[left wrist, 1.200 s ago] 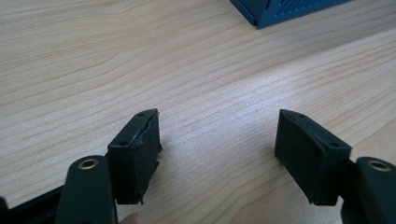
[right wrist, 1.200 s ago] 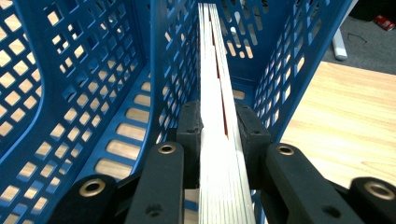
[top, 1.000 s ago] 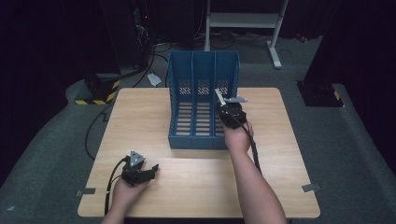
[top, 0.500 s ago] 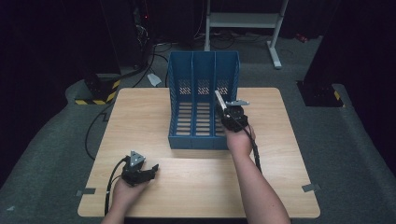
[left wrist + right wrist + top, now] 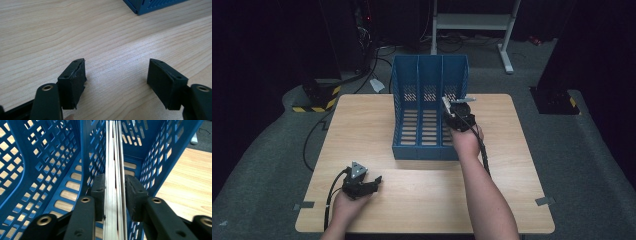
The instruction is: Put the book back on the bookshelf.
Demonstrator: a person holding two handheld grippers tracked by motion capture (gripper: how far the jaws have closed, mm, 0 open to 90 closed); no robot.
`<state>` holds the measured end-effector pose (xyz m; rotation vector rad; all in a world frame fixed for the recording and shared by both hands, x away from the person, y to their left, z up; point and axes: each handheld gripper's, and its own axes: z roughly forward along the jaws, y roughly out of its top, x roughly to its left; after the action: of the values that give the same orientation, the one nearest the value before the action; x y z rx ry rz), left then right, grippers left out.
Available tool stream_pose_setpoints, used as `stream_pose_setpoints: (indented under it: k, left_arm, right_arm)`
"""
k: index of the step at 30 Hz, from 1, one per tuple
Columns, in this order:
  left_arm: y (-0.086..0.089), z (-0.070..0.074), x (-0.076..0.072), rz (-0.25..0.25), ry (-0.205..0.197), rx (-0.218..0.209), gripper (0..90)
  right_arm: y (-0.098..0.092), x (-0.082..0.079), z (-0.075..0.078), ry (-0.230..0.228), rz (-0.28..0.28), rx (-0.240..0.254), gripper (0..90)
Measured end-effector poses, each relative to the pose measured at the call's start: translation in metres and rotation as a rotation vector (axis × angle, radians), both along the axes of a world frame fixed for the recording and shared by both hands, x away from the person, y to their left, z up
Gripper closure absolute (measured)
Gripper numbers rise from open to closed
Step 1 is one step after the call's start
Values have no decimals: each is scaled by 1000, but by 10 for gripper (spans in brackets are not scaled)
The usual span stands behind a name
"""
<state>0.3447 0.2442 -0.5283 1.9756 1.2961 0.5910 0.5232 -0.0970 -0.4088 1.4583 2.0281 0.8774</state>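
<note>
Your right claw [image 5: 113, 195] pinches a thin stack of sheets [image 5: 113, 170] edge-up inside the blue file rack's [image 5: 429, 107] rightmost slot, long axis running toward the desk's [image 5: 362, 120] far edge. Your left claw [image 5: 117, 82] rests spread near the front-left corner.

Blue perforated file rack [image 5: 429, 112], black-jawed grippers

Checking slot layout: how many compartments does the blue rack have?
3, side by side in the blue rack: left, middle and right. The right gripper, shut on a stack of thin sheets, holds it in the right compartment.
</note>
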Motion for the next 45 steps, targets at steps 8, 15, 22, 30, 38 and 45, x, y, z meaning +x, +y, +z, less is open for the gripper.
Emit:
stream_pose_setpoints:
  k: [8, 15, 22, 30, 38, 45]
  left_arm:
    - [0, 0, 0, 1, 1, 0, 312]
    - [0, 0, 0, -1, 1, 0, 312]
    - [0, 0, 0, 0, 2, -1, 312]
    - [0, 0, 0, 0, 0, 0, 313]
    - [0, 0, 0, -3, 1, -1, 313]
    - [0, 0, 0, -4, -1, 2, 314]
  right_arm:
    - [3, 3, 2, 10, -7, -34, 763]
    - [0, 0, 5, -23, -81, -34, 767]
    - [0, -6, 10, -56, -163, -23, 767]
    - [9, -4, 6, -66, -250, -47, 766]
    - [18, -1, 2, -78, -286, -96, 766]
    - [16, 0, 2, -84, -318, -76, 766]
